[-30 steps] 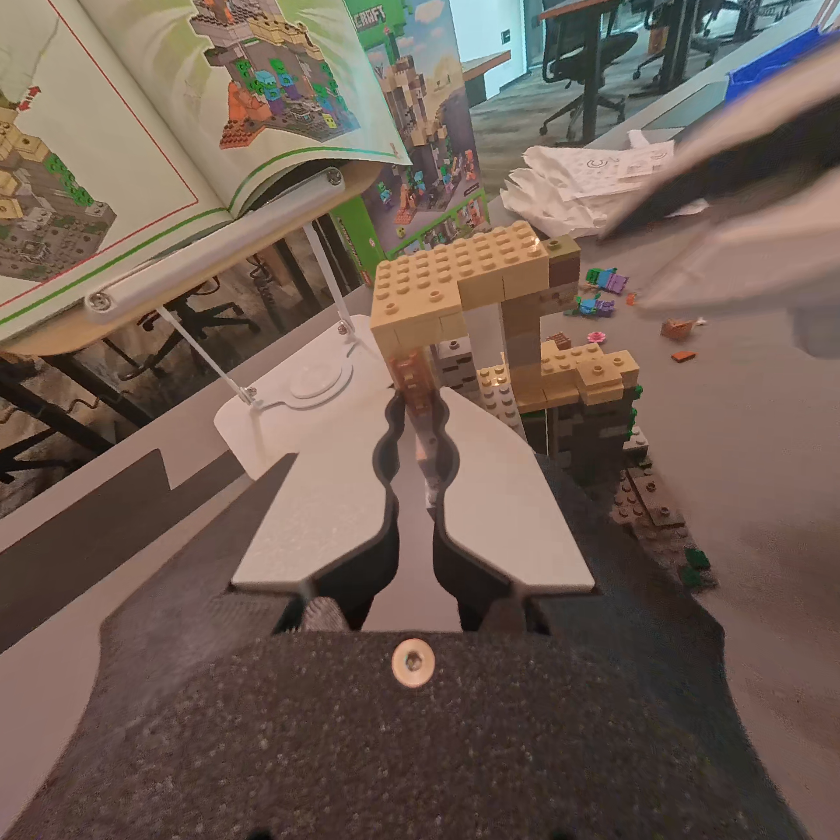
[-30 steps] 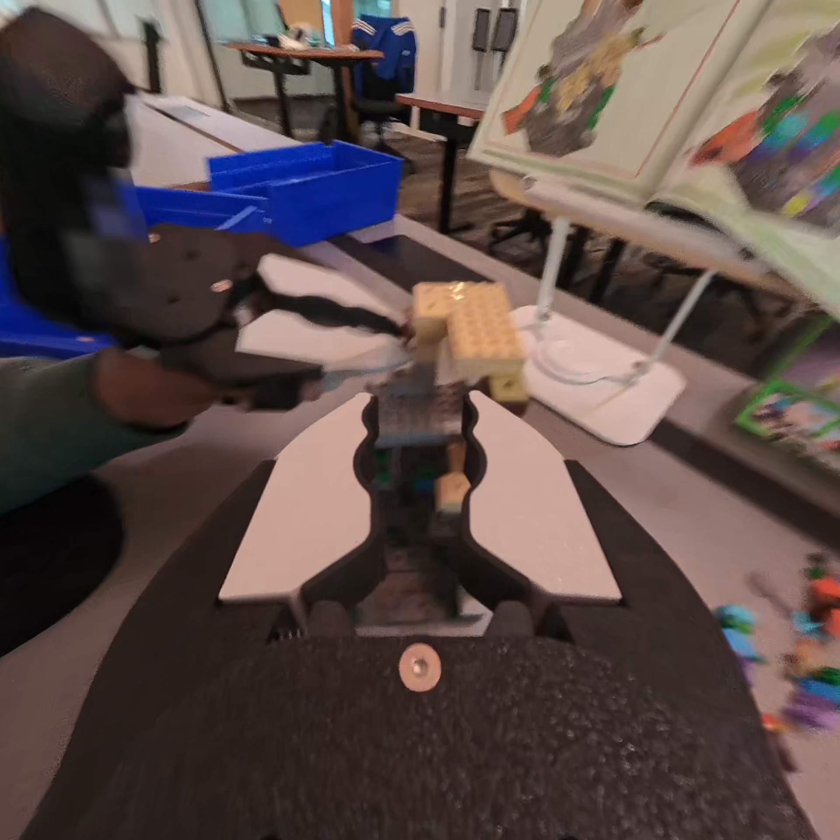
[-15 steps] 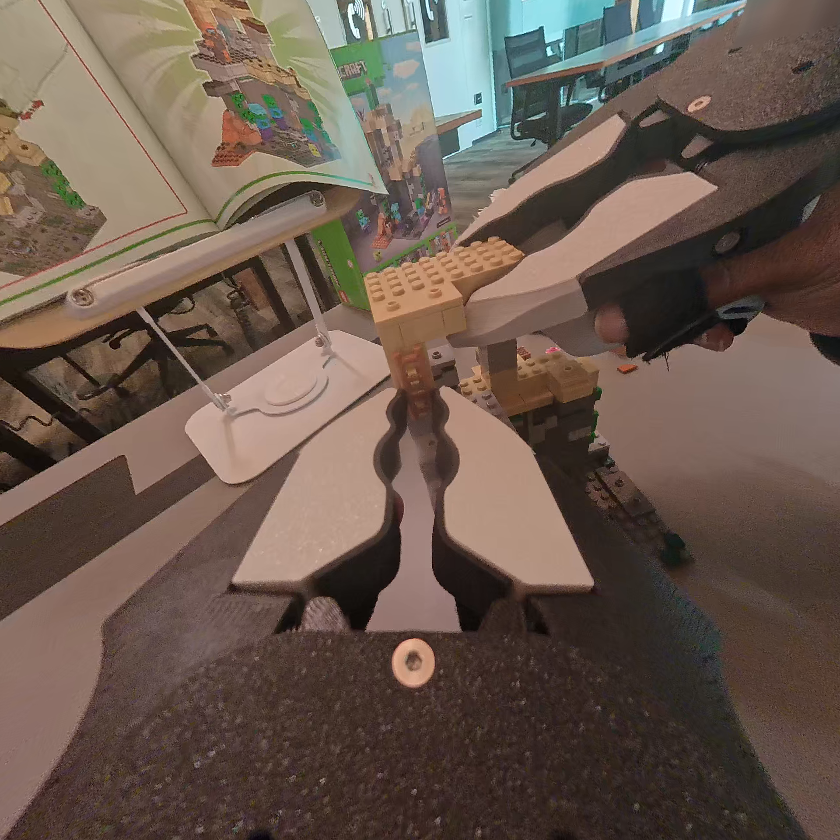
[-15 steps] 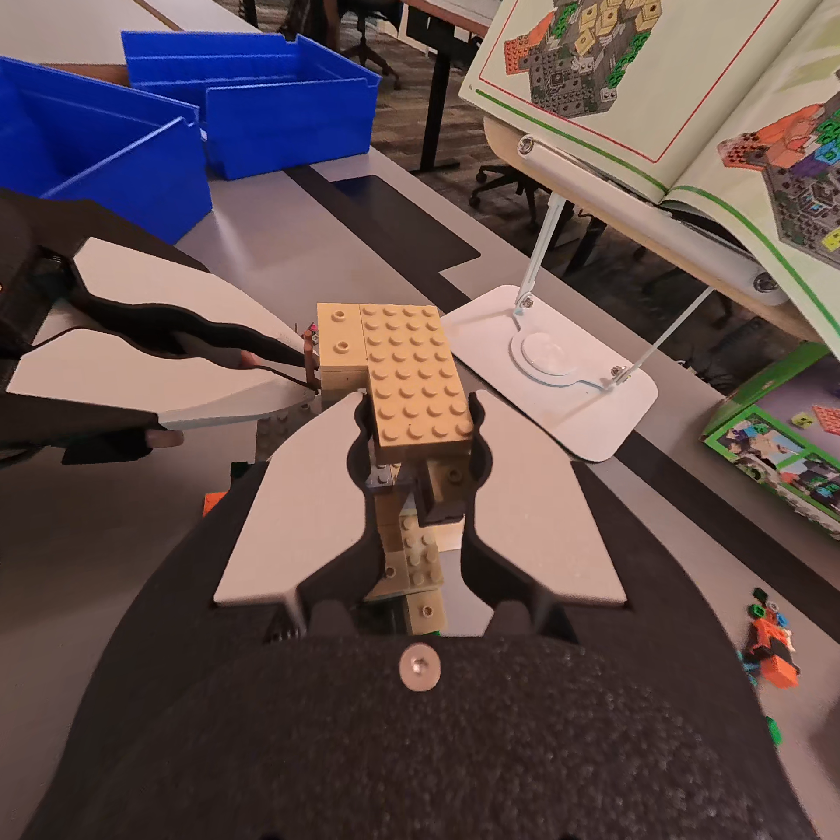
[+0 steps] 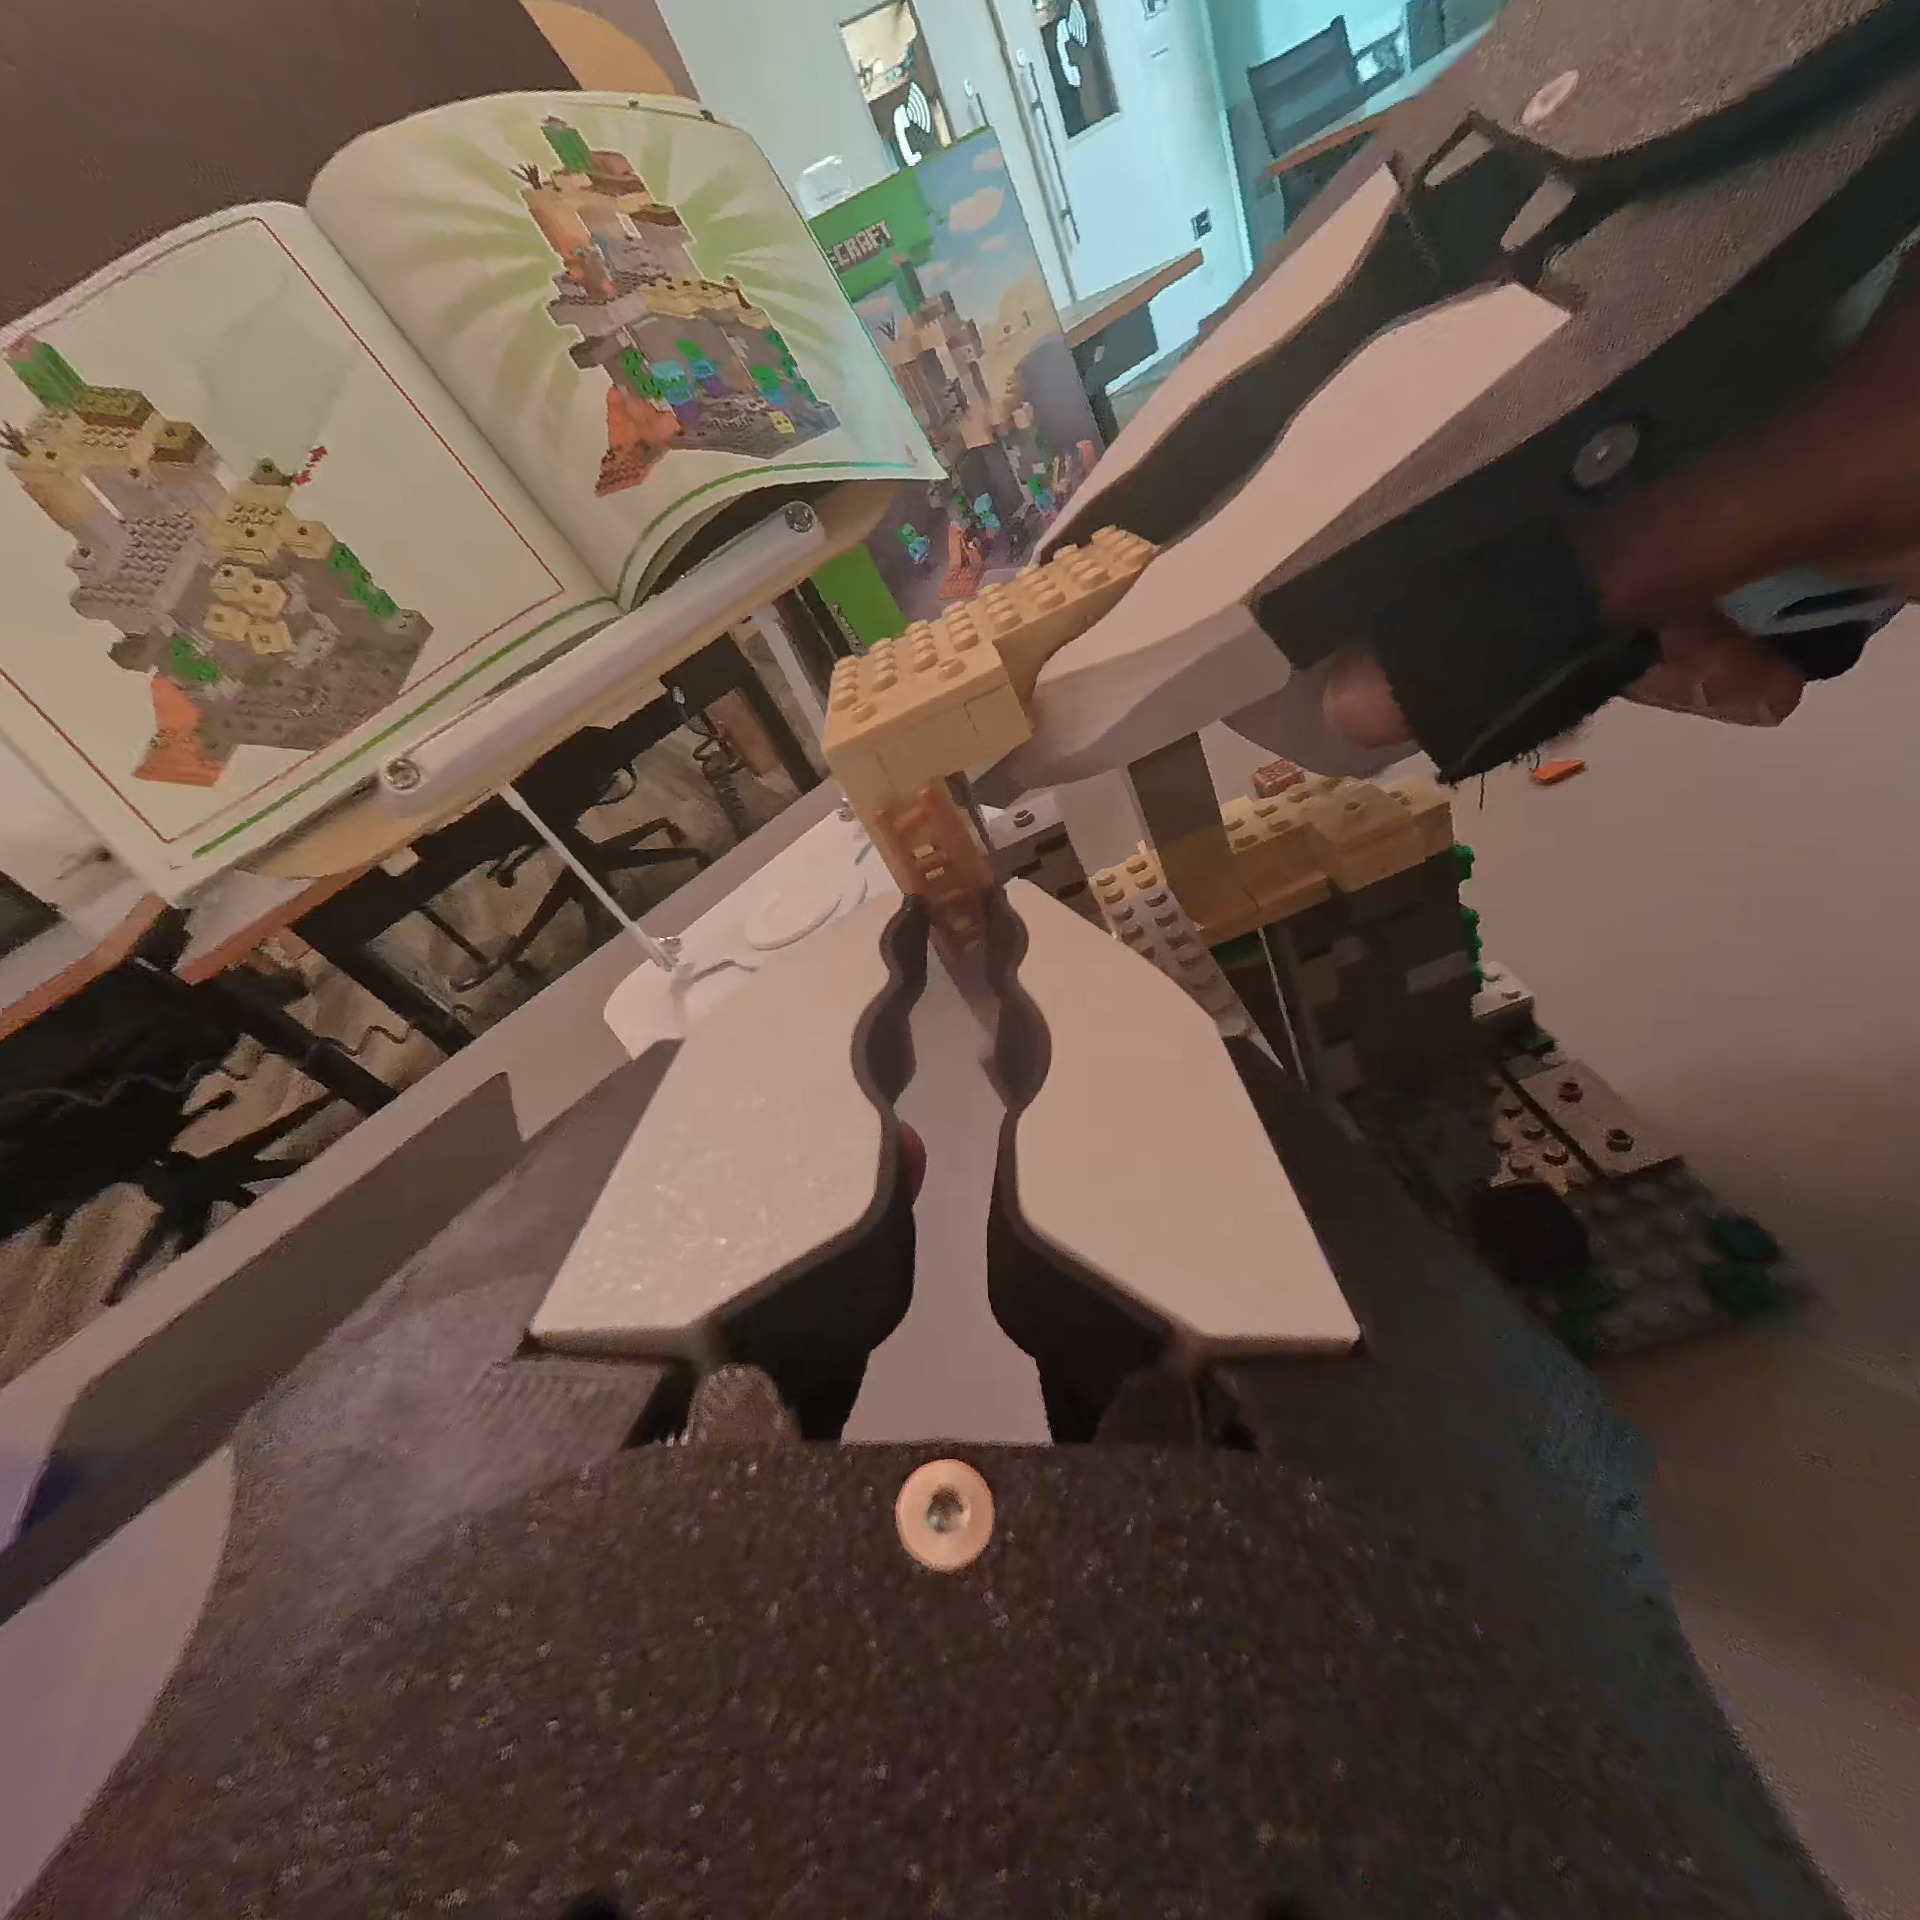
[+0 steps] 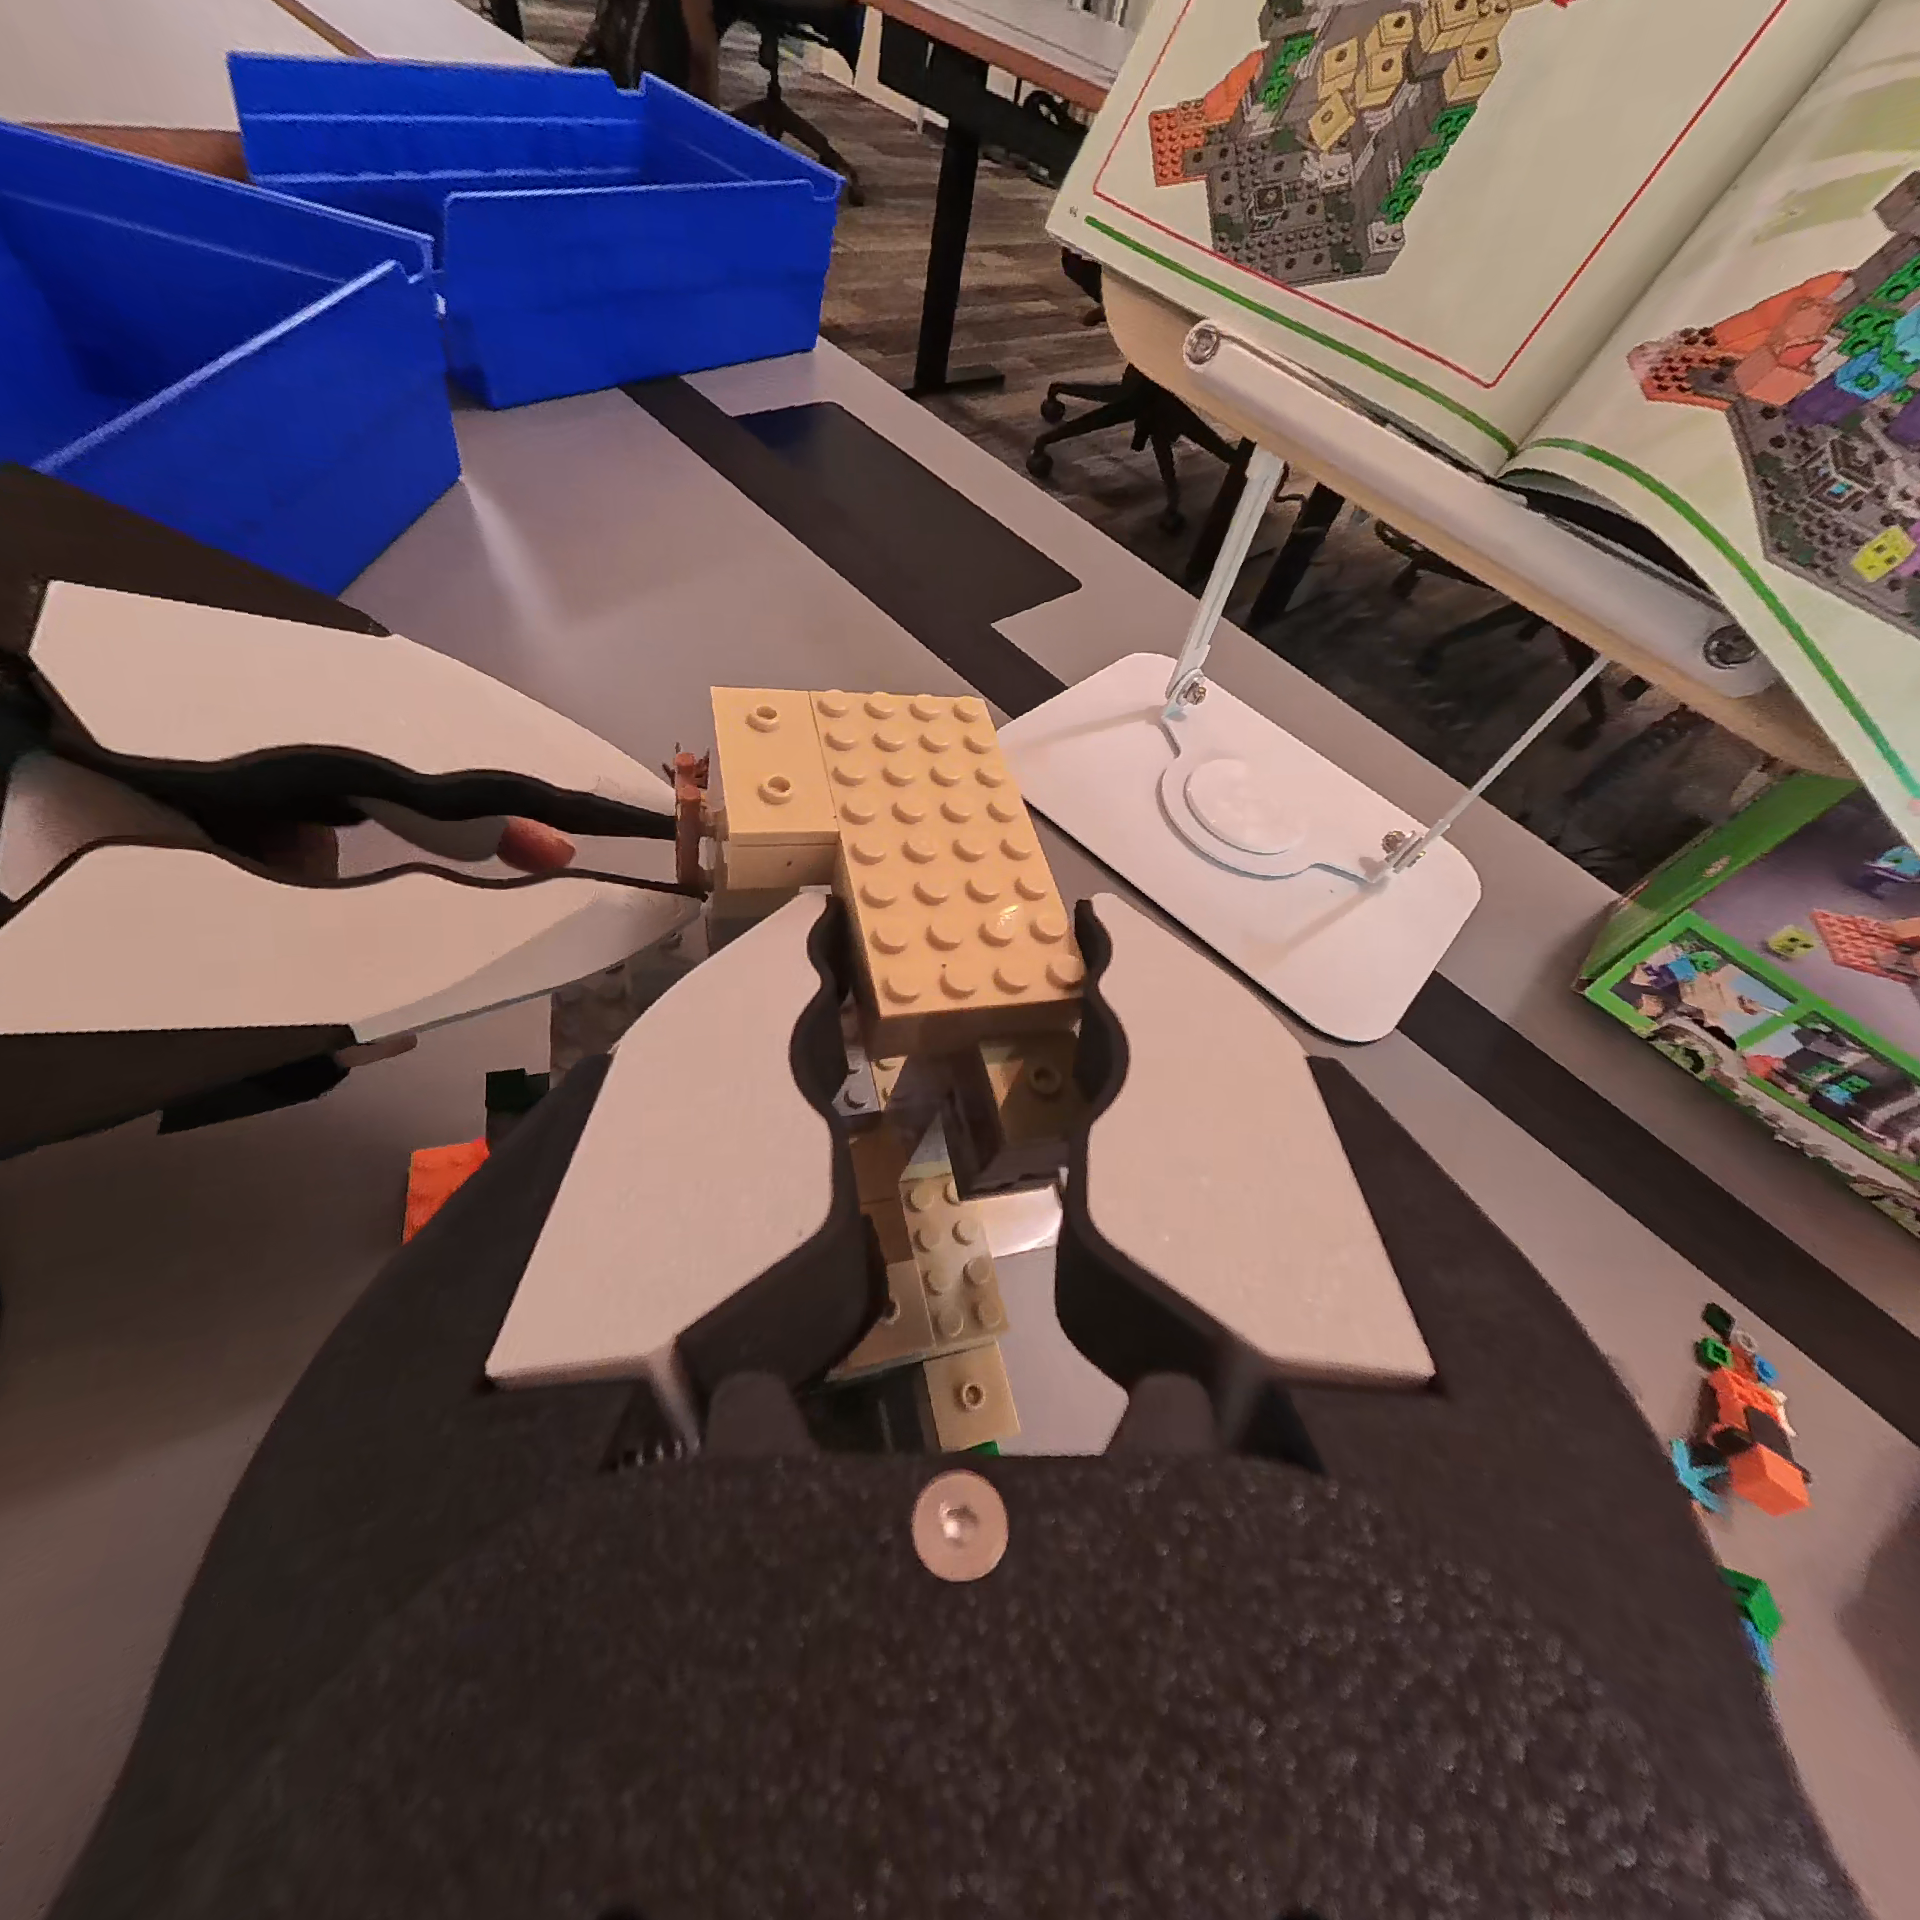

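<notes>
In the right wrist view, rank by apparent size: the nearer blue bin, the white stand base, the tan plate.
1. Blue bin, though cut off at the edge.
2. Stand base.
3. Tan plate; it is nearer the camera, so its place is unsure.

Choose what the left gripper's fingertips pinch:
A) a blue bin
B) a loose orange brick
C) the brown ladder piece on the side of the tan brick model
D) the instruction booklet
C: the left gripper closes on the brown ladder piece under the tan plate.
</notes>
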The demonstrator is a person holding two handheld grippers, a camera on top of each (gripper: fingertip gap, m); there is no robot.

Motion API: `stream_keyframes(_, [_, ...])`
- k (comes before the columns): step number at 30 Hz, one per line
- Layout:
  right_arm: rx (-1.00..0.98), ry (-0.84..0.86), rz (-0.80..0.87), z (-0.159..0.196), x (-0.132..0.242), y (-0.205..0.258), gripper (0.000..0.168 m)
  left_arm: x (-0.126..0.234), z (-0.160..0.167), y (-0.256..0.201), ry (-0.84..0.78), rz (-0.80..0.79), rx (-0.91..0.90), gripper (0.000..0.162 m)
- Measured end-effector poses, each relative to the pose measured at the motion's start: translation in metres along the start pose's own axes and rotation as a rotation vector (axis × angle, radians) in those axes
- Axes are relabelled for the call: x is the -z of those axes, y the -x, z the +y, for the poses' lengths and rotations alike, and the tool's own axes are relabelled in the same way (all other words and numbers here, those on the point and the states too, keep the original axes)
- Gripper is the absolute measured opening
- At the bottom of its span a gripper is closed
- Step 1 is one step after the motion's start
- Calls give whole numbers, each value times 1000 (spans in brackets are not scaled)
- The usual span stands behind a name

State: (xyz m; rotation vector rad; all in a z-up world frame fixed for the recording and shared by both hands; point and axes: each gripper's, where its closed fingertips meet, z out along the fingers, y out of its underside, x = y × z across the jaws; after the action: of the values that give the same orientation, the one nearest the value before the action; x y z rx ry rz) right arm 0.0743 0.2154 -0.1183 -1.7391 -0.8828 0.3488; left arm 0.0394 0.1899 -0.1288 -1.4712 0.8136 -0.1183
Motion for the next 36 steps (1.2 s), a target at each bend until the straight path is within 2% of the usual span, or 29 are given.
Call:
stream_keyframes(6, [-24,-22,-26,-1,-1,3,42,6,-5,1,-64,148,291,11])
stream_keyframes(9, [-26,-29,-28,-3,-1,5,42,9,-7,2,-96,161,339,10])
stream_keyframes(12, [-29,-37,-31,-5,1,6,42,10,-9,4,-99,65,121,11])
stream_keyframes(14, [-34,-36,-41,-5,3,6,42,11,-11,3,-107,49,48,11])
stream_keyframes(15, [-33,-34,-25,-5,2,5,42,12,-11,3,-105,17,-50,11])
stream_keyframes(16, [-24,-13,38,-1,1,-5,41,16,-17,0,-144,-17,-178,3])
stream_keyframes(17, [-24,-2,88,4,0,-16,39,22,-26,-9,-188,-11,-214,3])
stream_keyframes(19, [-82,-12,30,5,5,-21,39,24,-30,-23,-176,48,-150,3])
stream_keyframes(23, [-37,-9,30,5,10,-16,39,21,-20,-2,-125,64,39,3])
stream_keyframes(30, [-34,-19,35,5,8,-18,40,21,-13,11,-112,83,166,3])
stream_keyframes(36, [-3,-17,29,4,10,-14,41,52,-19,47,-74,44,284,3])
